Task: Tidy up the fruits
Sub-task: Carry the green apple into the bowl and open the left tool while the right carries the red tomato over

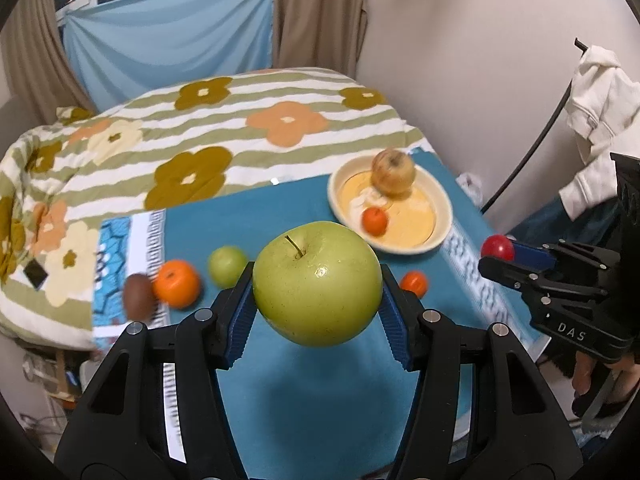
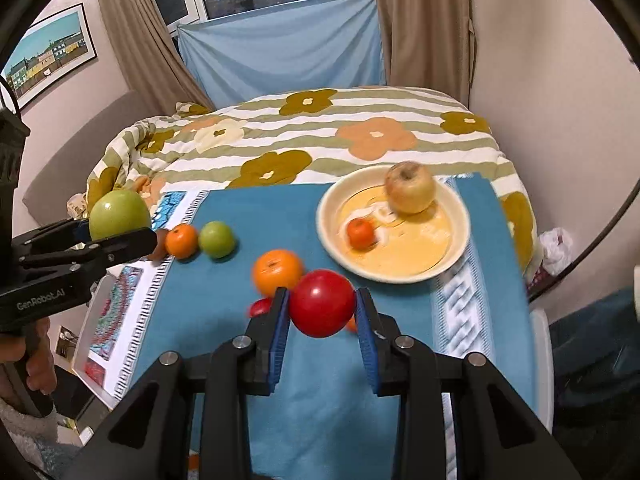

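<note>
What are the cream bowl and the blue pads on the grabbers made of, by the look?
Bowl: likely glazed ceramic, though plastic is possible; smooth cream rim, glossy yellow inside. Pads: ribbed blue, probably rubber or soft plastic, pressing the green apple.

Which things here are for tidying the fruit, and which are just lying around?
For the job: green apple in left gripper; red fruit in right gripper; bowl; oranges.
Just there: flowery quilt, framed picture, white clothes.
</note>
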Demonstrator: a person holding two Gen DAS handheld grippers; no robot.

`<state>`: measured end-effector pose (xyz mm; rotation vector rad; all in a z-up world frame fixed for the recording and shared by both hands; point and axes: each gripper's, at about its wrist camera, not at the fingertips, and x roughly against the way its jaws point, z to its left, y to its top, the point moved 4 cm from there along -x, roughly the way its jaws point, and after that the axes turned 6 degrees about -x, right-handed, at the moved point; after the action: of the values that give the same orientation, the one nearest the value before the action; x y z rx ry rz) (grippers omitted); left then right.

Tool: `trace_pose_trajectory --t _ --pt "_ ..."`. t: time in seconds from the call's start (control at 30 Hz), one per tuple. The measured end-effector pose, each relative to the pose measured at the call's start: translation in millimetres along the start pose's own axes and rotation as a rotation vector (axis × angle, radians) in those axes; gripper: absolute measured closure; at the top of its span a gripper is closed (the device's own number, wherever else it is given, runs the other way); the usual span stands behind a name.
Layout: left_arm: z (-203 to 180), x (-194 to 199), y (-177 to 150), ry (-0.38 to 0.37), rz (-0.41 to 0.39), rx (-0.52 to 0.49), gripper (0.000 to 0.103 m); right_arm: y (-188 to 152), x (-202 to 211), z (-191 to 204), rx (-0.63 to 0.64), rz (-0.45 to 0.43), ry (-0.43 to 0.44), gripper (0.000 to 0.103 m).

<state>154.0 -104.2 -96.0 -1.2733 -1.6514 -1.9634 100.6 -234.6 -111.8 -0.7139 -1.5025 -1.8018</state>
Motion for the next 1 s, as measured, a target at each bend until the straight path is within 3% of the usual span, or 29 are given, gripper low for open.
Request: trace_pose_trajectory --t 0.5,0.8,1.0 --pt "-89 -119 59 -0.030 0.081 0.030 0.043 56 -45 -108 0.059 0.052 0.042 0.073" --pt "-130 -186 55 -0.010 0.177 -0.038 0.043 65 -78 -149 0.055 0.098 0.058 0.073" --pt "-148 -210 49 0.022 0.217 -0.081 0.042 65 -91 -162 0.043 0.123 0.089 0.073"
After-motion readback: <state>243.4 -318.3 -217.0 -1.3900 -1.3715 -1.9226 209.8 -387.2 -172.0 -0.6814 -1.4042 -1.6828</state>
